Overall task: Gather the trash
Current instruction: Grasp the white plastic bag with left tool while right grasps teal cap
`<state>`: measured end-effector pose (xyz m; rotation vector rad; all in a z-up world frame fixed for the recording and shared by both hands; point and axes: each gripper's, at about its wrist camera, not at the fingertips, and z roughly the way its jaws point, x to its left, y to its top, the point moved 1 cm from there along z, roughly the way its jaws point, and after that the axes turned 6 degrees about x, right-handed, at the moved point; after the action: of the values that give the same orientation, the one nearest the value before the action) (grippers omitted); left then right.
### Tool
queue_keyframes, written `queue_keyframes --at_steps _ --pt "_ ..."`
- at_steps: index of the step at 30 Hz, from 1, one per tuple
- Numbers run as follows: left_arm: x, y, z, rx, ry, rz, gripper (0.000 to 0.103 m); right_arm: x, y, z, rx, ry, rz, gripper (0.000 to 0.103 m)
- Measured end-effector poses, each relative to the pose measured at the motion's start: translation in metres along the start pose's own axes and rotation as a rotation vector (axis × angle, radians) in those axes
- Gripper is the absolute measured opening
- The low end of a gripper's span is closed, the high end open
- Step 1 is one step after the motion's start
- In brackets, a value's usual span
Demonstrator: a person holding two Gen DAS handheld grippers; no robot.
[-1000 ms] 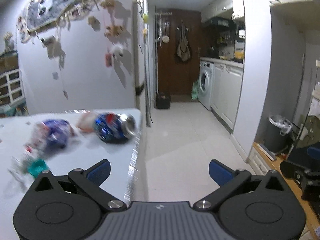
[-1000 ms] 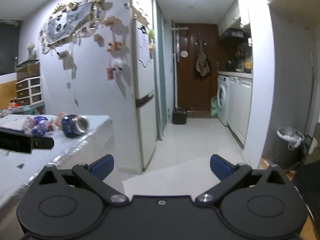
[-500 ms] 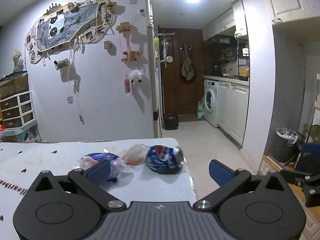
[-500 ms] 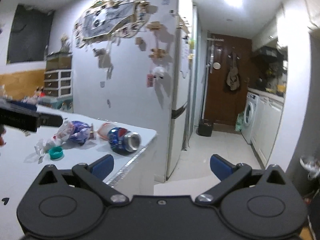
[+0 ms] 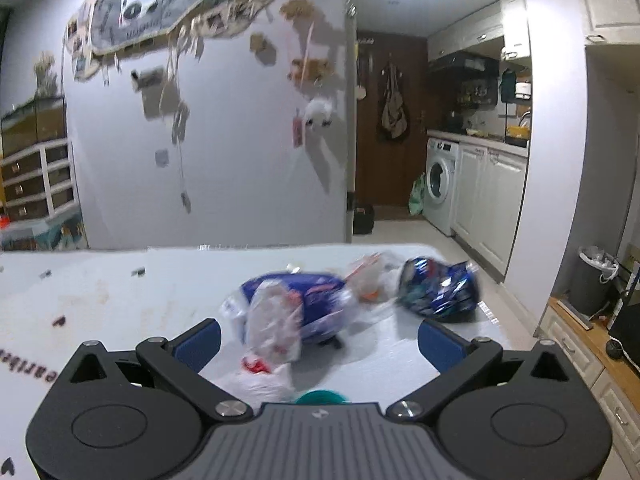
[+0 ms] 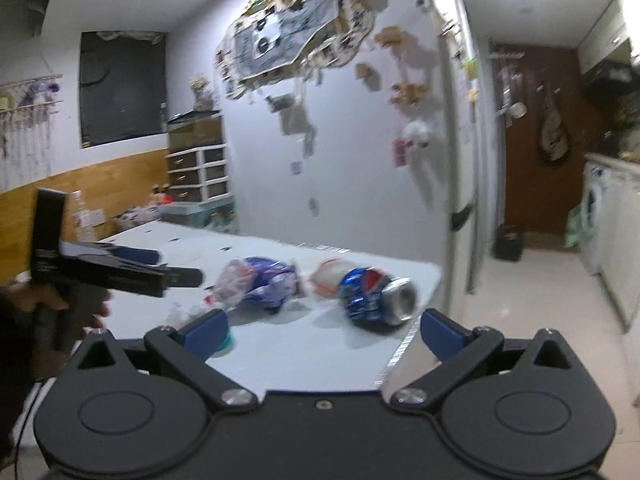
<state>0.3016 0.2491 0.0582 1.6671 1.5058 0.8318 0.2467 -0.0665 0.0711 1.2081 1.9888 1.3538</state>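
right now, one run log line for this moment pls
left hand-held gripper: open, facing plastic bag | right hand-held gripper: open, empty | crushed can: on table, near edge

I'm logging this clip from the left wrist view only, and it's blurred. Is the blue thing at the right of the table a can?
Observer: Yes. The right wrist view shows a crushed can lying on its side on the table, with its silver top end facing the table's edge.
Operator: What is the right gripper doing?
Observer: The right gripper is open and empty, and the can is just ahead of it.
Operator: Can you see my left gripper from outside?
Observer: Yes. A hand holds the left gripper above the table, to the left of the plastic bag.
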Motion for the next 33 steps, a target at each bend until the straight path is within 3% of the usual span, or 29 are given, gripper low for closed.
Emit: queue_keyframes --at_steps 6,13,19,26,33 --pt "0.043 -0.006 0.037 0.049 -0.076 -0.04 0.1 0.011 -0.003 0.038 -0.003 0.075 -0.021 0.103" --pt "0.063 -0.019 0.068 0.109 -0.153 -0.08 0.087 0.027 0.003 0.083 0.043 0.173 -0.066 0.103" --pt "0.07 -0.026 0.091 0.189 -0.144 -0.092 0.076 0.047 0.008 0.123 0.095 0.177 -0.149 0.103" --pt "0.074 -0.027 0.095 0.19 -0.16 -0.131 0.055 0.075 0.01 0.163 0.159 0.184 -0.229 0.103" --pt "0.074 -0.027 0.09 0.177 -0.106 -0.117 0.052 0.107 0.001 0.193 0.247 0.239 -0.363 0.081"
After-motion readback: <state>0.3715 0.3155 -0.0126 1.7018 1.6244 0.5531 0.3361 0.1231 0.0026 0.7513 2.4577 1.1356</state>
